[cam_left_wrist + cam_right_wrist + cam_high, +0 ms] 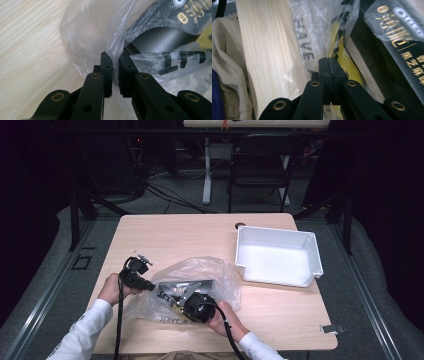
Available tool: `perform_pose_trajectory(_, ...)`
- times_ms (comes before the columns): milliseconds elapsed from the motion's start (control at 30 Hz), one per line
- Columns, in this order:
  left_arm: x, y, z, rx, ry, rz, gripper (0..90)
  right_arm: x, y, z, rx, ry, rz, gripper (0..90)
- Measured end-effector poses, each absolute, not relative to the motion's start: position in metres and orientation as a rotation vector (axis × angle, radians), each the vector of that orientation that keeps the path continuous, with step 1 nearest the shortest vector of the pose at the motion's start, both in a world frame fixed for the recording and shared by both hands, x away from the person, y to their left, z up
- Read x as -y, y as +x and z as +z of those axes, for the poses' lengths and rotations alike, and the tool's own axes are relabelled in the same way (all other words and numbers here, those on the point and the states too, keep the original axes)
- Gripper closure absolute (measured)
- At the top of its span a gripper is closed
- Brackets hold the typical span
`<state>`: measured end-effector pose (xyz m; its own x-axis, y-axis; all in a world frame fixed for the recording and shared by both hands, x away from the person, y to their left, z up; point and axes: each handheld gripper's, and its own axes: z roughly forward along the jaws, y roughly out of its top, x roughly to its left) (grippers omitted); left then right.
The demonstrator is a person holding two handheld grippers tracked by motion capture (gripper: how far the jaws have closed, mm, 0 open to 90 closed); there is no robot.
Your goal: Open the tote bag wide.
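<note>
A crumpled clear plastic bag (200, 270) lies on the wooden table (165, 232) near its front edge. Inside it is a black packet (182, 287) with gold print. My left gripper (156, 289) comes from the left and is shut on the bag's film; in the left gripper view its jaws (115, 58) pinch a fold of the bag (87, 30) just before the black packet (160, 37). My right gripper (179, 301) comes from the front and is shut on the bag's lower edge (312, 25). Its tips (329, 61) meet beside a yellow strip (342, 50) and the packet (397, 32).
A white plastic bin (312, 255) stands empty at the table's right, a hand's width from the bag. A small metal clip (332, 327) lies near the front right corner. A cable hole (240, 225) sits behind the bin. A dark chair (260, 165) stands beyond the table.
</note>
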<state>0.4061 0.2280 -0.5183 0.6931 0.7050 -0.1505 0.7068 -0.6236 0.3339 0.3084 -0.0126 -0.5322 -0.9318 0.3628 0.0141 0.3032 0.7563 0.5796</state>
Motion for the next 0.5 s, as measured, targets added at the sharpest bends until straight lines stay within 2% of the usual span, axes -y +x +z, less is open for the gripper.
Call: perform_pose_trajectory(500,-0.225,0.416,-0.521,-1.152,2.488,0.077,84.8,-0.003,0.292,-0.544,-3.005,0.311,0.78,90.0)
